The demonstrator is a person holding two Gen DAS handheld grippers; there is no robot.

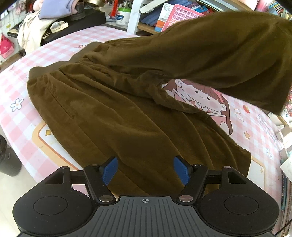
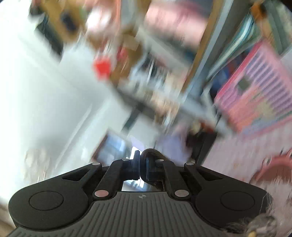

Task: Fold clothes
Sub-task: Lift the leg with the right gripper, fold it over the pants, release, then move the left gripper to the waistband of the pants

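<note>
Olive-brown trousers (image 1: 113, 116) lie on the pink checked table (image 1: 16, 94) in the left wrist view, waistband at the far left. One leg (image 1: 219, 54) is lifted in the air at the upper right, hanging across the view. My left gripper (image 1: 145, 168) is open and empty, hovering just above the near leg. In the blurred right wrist view my right gripper (image 2: 140, 168) is shut, with a thin dark fold of cloth (image 2: 151, 152) pinched between the pads; it appears to be the trouser fabric.
A cartoon girl print (image 1: 204, 98) shows on the table cover. A dark tray with clothes and a watch (image 1: 58, 25) sits at the far left. Shelves with a pink box (image 1: 182, 12) and a white tub (image 1: 124, 16) stand behind. The right wrist view shows blurred shelves (image 2: 164, 73).
</note>
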